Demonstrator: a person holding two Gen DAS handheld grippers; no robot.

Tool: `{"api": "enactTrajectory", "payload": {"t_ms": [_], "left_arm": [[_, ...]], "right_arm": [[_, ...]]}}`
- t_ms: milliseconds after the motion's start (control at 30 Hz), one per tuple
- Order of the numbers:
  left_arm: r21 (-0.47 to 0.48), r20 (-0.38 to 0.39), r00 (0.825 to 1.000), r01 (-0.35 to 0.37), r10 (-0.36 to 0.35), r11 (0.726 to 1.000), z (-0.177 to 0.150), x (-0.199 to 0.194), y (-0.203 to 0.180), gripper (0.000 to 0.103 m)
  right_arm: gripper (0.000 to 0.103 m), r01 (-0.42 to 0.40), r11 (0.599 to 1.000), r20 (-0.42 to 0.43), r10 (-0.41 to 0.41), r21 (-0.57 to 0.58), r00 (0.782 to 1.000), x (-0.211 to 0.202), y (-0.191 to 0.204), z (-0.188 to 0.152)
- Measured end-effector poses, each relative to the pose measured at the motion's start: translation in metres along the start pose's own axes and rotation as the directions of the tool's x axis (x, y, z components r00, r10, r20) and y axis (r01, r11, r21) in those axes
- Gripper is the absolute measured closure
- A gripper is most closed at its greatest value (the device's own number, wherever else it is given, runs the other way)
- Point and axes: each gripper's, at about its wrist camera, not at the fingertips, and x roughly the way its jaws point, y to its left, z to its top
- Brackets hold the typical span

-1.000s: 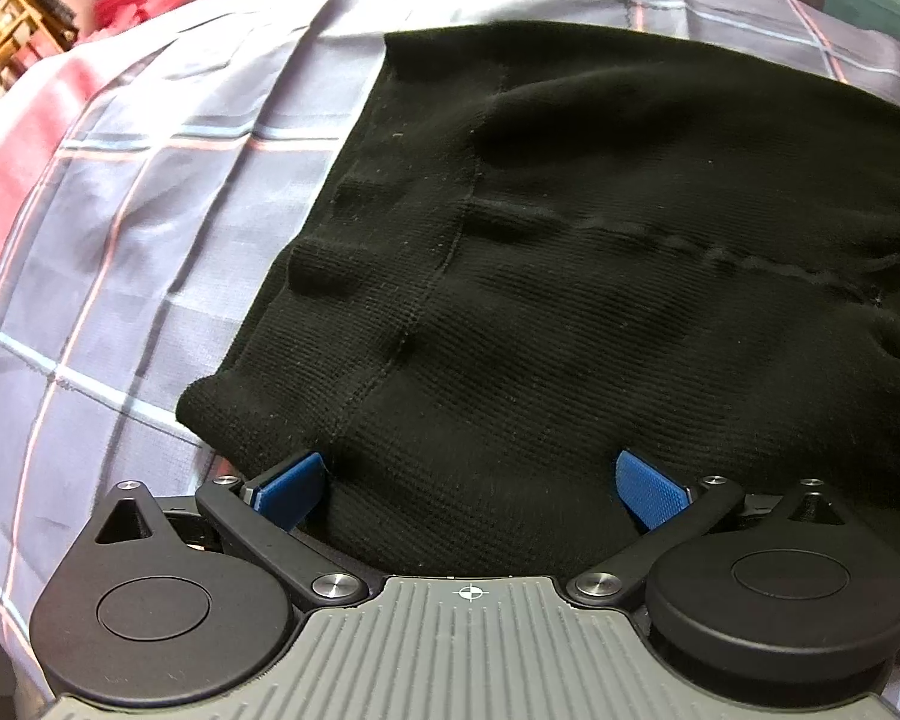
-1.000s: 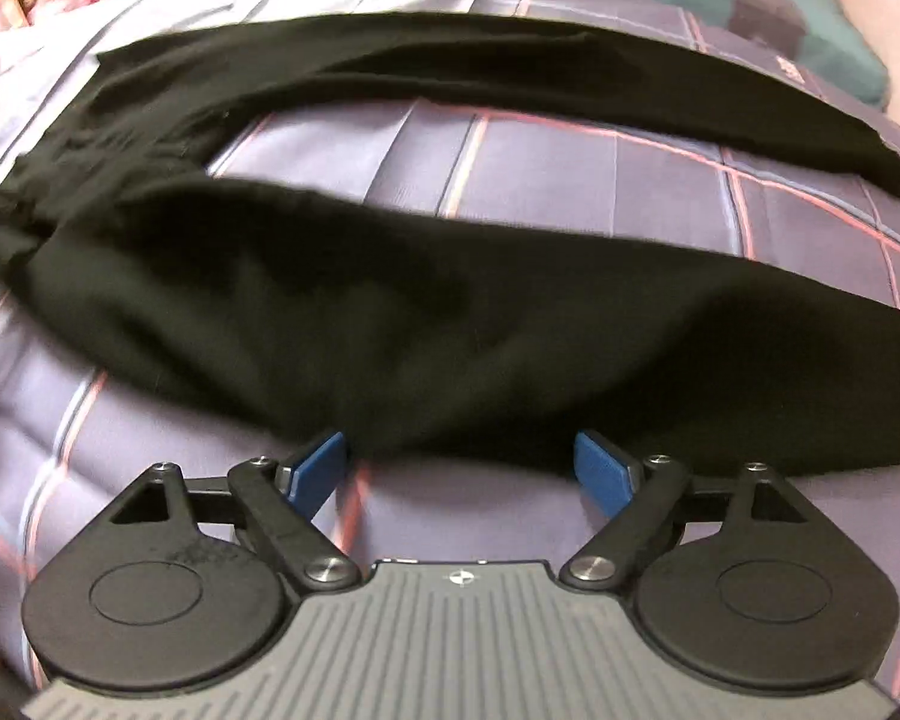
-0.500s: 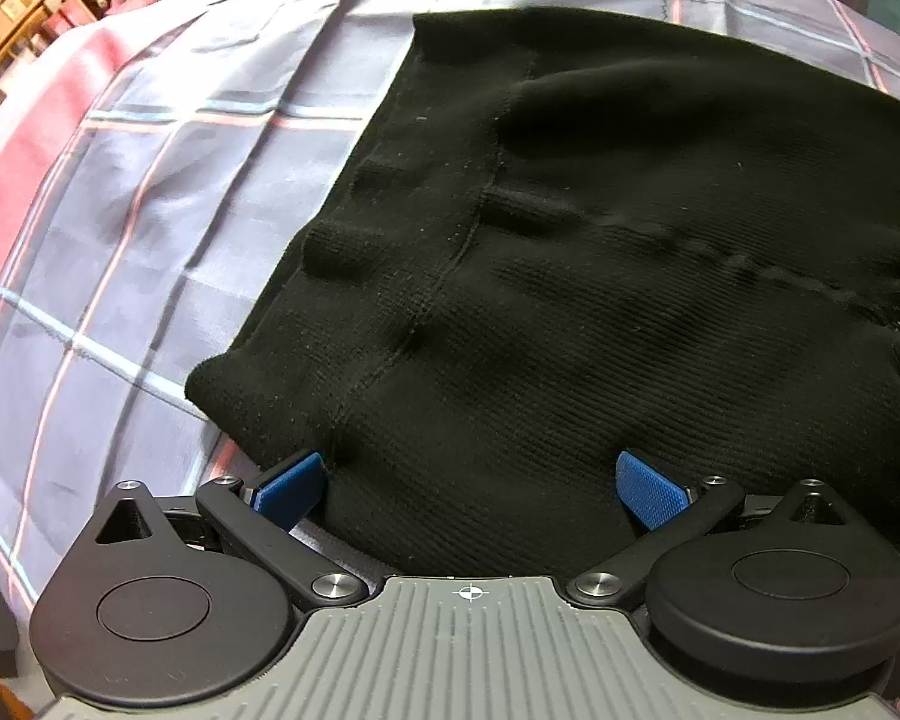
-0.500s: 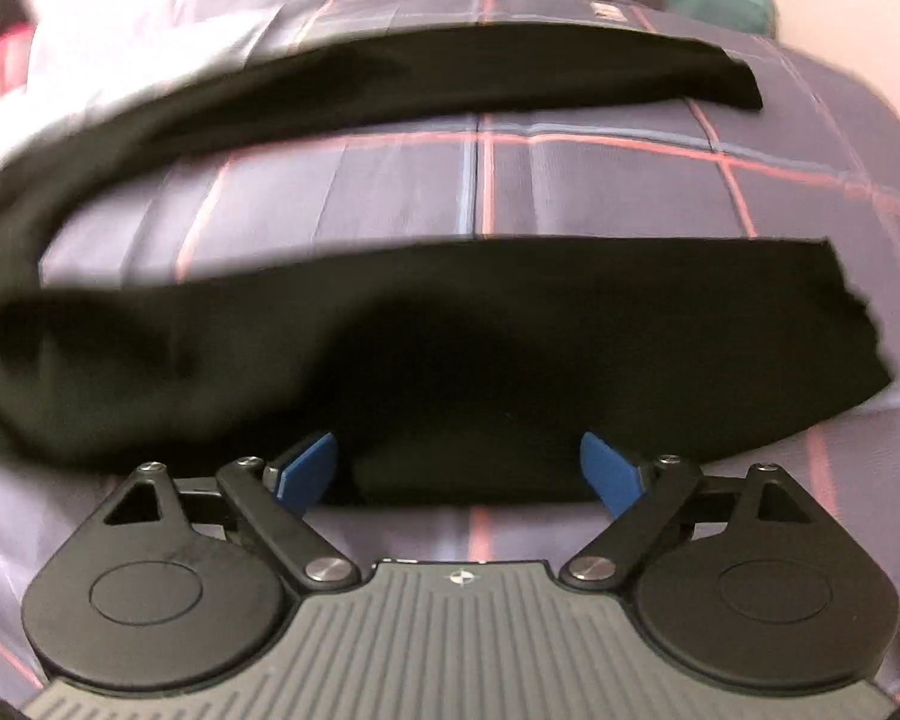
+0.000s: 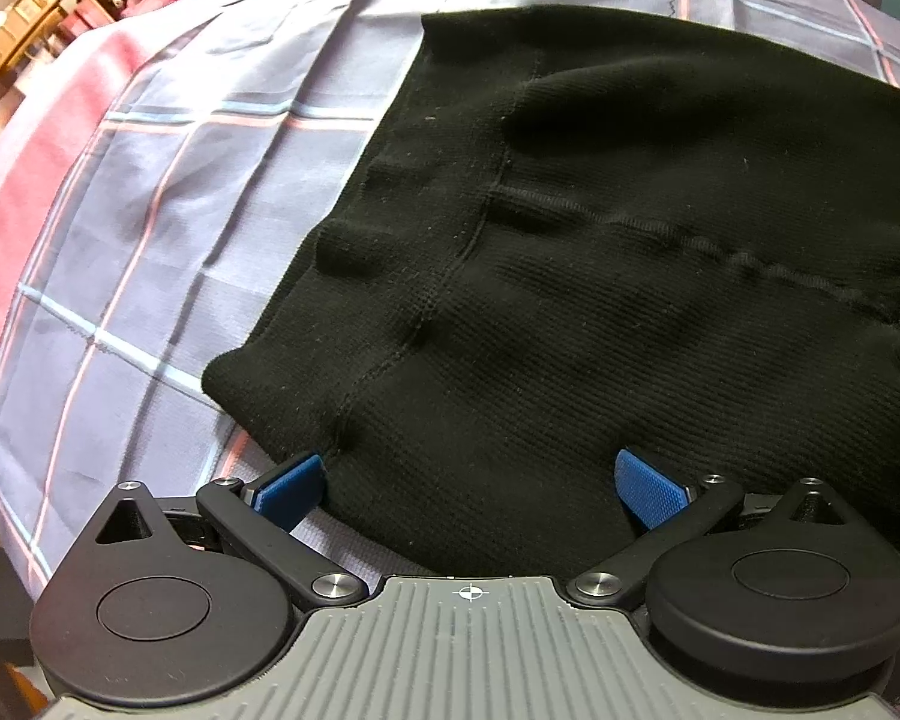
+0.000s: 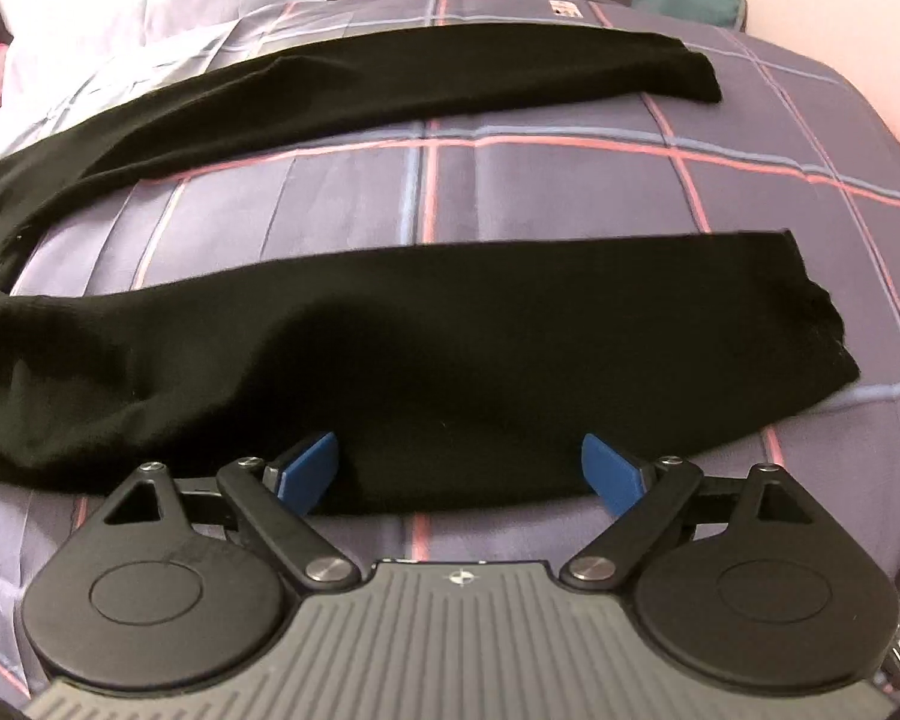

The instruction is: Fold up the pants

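On the plaid bed (image 5: 168,192), the black pants (image 5: 600,252) lie flat and unfolded — both legs apart. Left tool (image 5: 471,474) spread at the waist edge; right tool (image 6: 459,465) spread at the near leg (image 6: 450,348). All folds remain.

Both wrist views low and close over the bed (image 5: 150,192), facing forward, sharing only the black pants (image 5: 570,300).

The left gripper (image 5: 471,483) is wide open at the edge of the black knit pants (image 5: 600,276), on a checked purple bedsheet (image 5: 168,228).
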Motion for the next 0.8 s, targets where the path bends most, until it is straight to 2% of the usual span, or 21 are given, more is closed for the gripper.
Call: {"api": "enactTrajectory", "payload": {"t_ms": [133, 233, 433, 633, 733, 800], "left_arm": [[-0.002, -0.006, 1.000, -0.012, 0.012, 1.000, -0.005, -0.008, -0.003, 0.000], [-0.006, -0.009, 1.000, -0.027, 0.027, 1.000, -0.010, -0.016, -0.006, 0.000], [-0.020, -0.012, 0.999, -0.034, 0.034, 0.999, -0.021, -0.031, -0.010, 0.000], [-0.055, -0.027, 0.998, 0.048, -0.050, 0.997, -0.026, -0.036, -0.006, 0.000], [-0.071, -0.051, 0.993, 0.103, -0.106, 0.992, -0.024, -0.030, -0.005, 0.000], [-0.071, -0.058, 0.992, 0.111, -0.115, 0.991, -0.022, -0.028, -0.006, 0.000]], "right_arm": [[0.012, 0.026, 0.999, 0.012, -0.027, 0.018, 1.000, -0.004, -0.004, -0.001], [0.013, -0.011, 0.999, 0.046, 0.008, 0.052, 0.999, -0.012, -0.012, -0.002], [0.013, -0.032, 0.999, 0.050, 0.030, 0.039, 0.998, -0.006, -0.014, 0.000], [0.013, -0.028, 1.000, 0.044, 0.027, 0.011, 0.999, -0.005, -0.007, -0.003], [0.013, -0.015, 0.999, 0.044, 0.013, 0.031, 0.999, -0.005, -0.006, -0.003], [0.013, -0.009, 0.998, 0.045, 0.007, 0.055, 0.999, -0.009, -0.005, -0.003]]}}
